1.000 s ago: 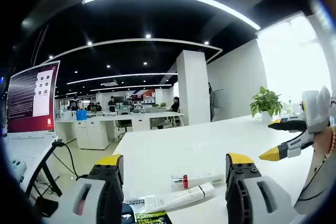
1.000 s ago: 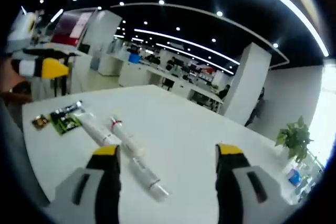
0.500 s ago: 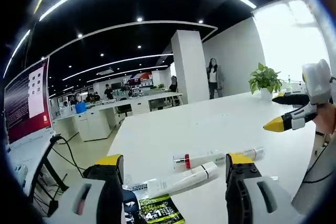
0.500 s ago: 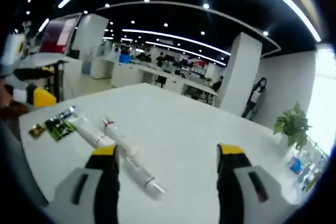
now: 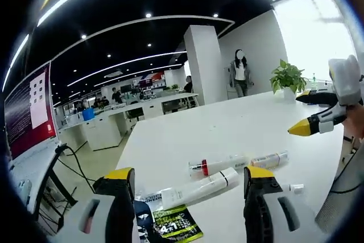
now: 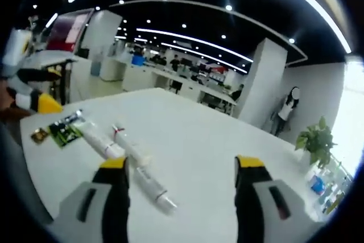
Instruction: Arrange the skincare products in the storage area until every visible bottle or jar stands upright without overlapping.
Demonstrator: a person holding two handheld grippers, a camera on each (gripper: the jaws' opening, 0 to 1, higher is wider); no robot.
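Note:
Three tubes lie flat on the white table [image 5: 187,135]: a white tube with a black band [image 5: 199,189], a tube with a red cap [image 5: 219,165] and a clear tube [image 5: 270,159]. A green sachet [image 5: 176,225] lies beside them. My left gripper [image 5: 189,173] hovers open just before the white tube, holding nothing. My right gripper [image 5: 300,112] comes in from the right, open and above the table. In the right gripper view the white tube [image 6: 102,143], red-capped tube [image 6: 128,143] and clear tube [image 6: 152,189] lie ahead of the open right gripper [image 6: 182,163]. The left gripper [image 6: 48,89] stands at the left.
A potted plant [image 5: 287,78] stands at the table's far edge, with small bottles [image 6: 315,183] near it. A person [image 5: 240,72] stands by the white pillar [image 5: 202,64]. A monitor [image 5: 28,112] is off the table's left side. A small gold sachet [image 6: 40,135] lies by the green sachet [image 6: 63,132].
Both cameras have shifted a little; the left view now looks further down onto the tubes and sachet. The person by the pillar has walked. The tubes stay where they lay.

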